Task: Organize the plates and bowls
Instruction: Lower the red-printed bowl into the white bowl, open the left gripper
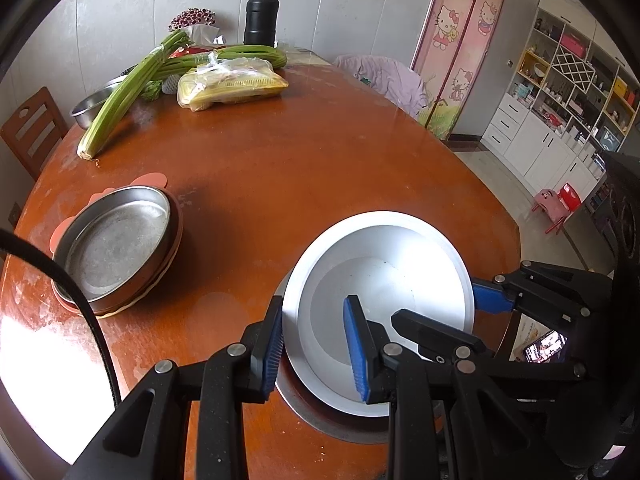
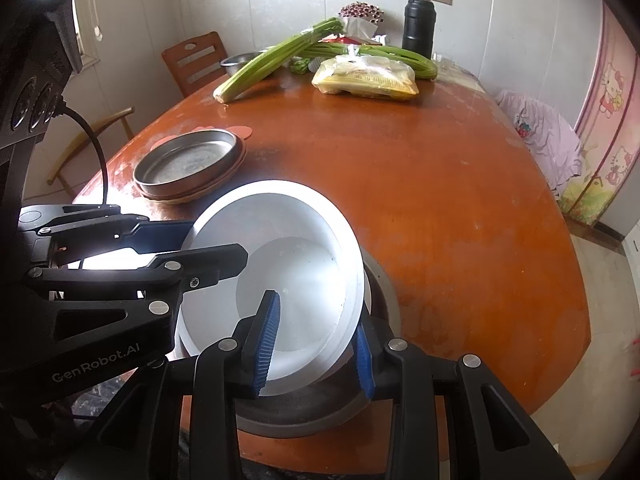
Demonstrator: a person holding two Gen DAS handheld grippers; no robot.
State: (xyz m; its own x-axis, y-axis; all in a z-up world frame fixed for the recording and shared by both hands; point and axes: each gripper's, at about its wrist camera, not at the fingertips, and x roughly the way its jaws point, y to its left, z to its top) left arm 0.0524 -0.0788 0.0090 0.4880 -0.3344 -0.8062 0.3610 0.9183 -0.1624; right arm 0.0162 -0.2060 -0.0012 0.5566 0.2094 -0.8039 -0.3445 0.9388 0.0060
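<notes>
Shiny white bowl point(image 1: 384, 280), tilted

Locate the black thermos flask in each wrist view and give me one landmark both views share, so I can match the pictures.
Left wrist view: the black thermos flask stands at the top centre, at the table's far end, behind the celery.
Right wrist view: the flask stands at the upper right, again at the far end behind the celery.
Shared landmark: the yellow plastic bag, lying in front of the flask in both.
</notes>
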